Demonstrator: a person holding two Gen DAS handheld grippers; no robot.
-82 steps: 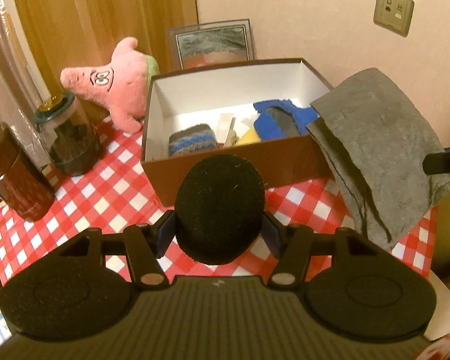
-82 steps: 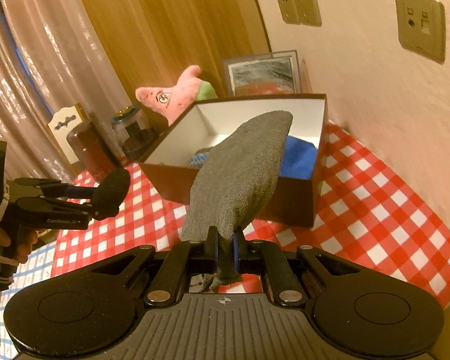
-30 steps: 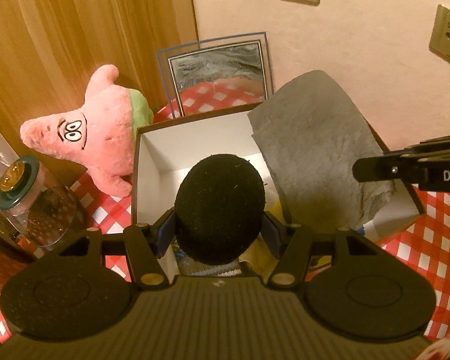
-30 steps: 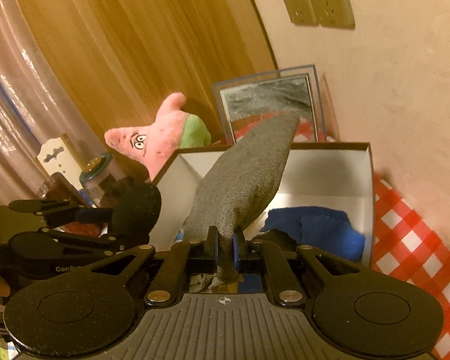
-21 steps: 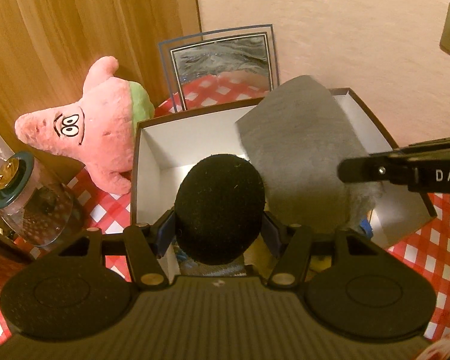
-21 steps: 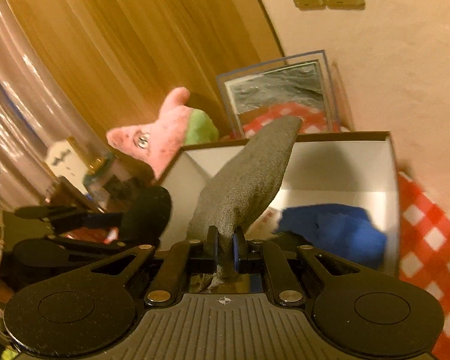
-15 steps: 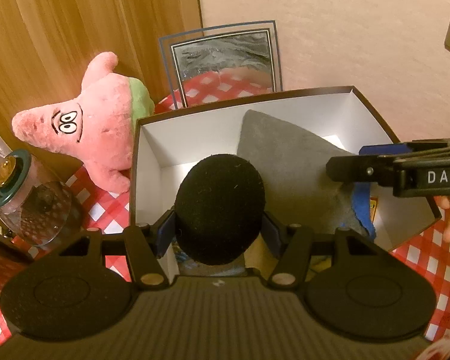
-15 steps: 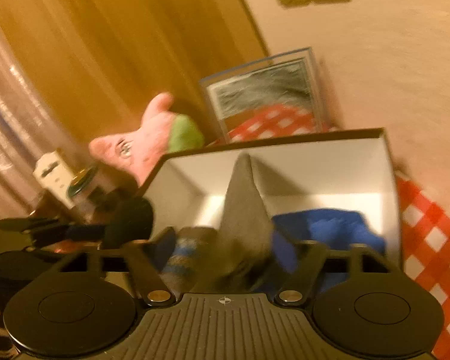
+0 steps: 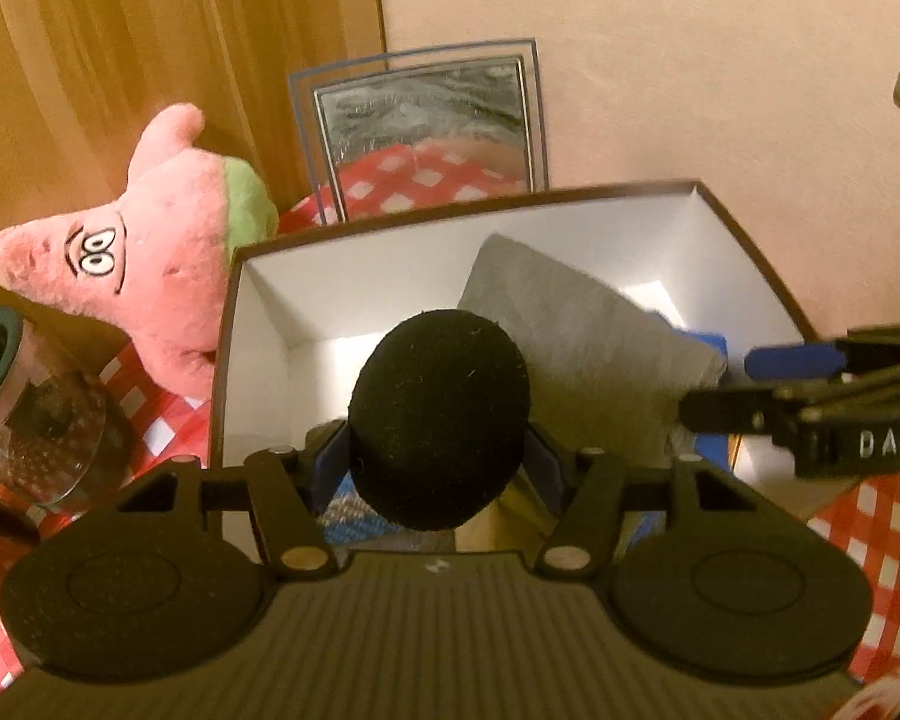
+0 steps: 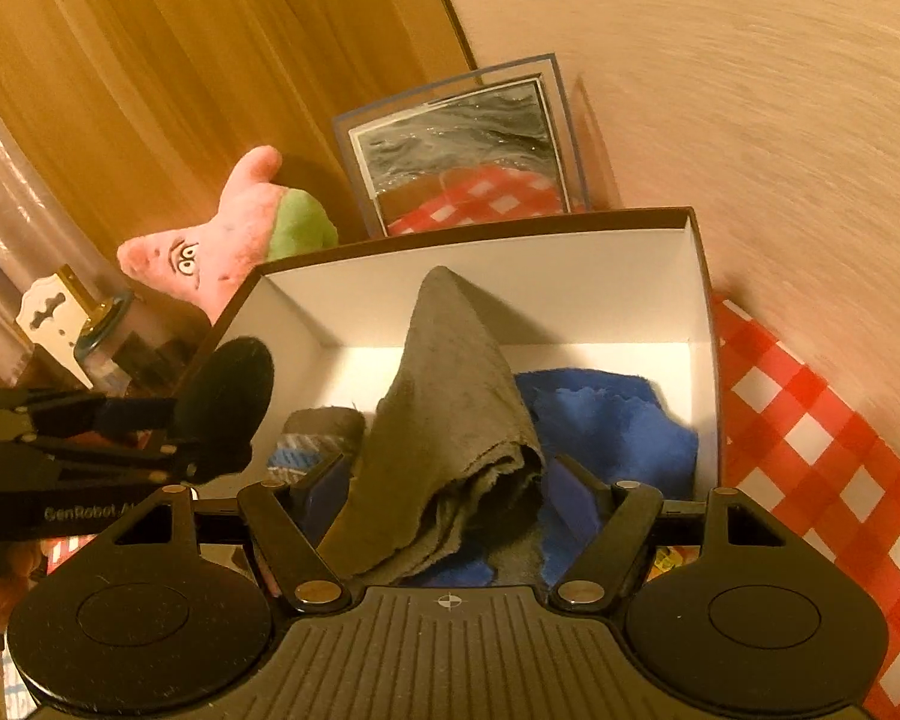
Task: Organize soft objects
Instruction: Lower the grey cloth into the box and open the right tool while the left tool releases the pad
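An open brown box (image 9: 450,216) with white walls holds a blue cloth (image 10: 606,426), a striped soft item (image 10: 306,450) and a grey cloth (image 10: 444,396). The grey cloth stands in a loose peak inside the box. My right gripper (image 10: 447,492) is open over the box's near edge, with the cloth's bunched end between its fingers and the pads clear of it. My left gripper (image 9: 438,462) hovers above the box's left half. Its pads still press a round black sponge (image 9: 441,414) while the jaws start opening. The right gripper (image 9: 720,387) enters the left wrist view from the right.
A pink star plush (image 9: 144,276) leans behind the box's left corner. A framed picture (image 9: 426,120) stands against the wall behind the box. A lidded glass jar (image 9: 36,420) is at the left. Red checked tablecloth (image 10: 810,456) shows right of the box.
My right gripper opened and let go of the grey cloth, which sank into the box. Both grippers came down closer to the box; the left still carries the black sponge.
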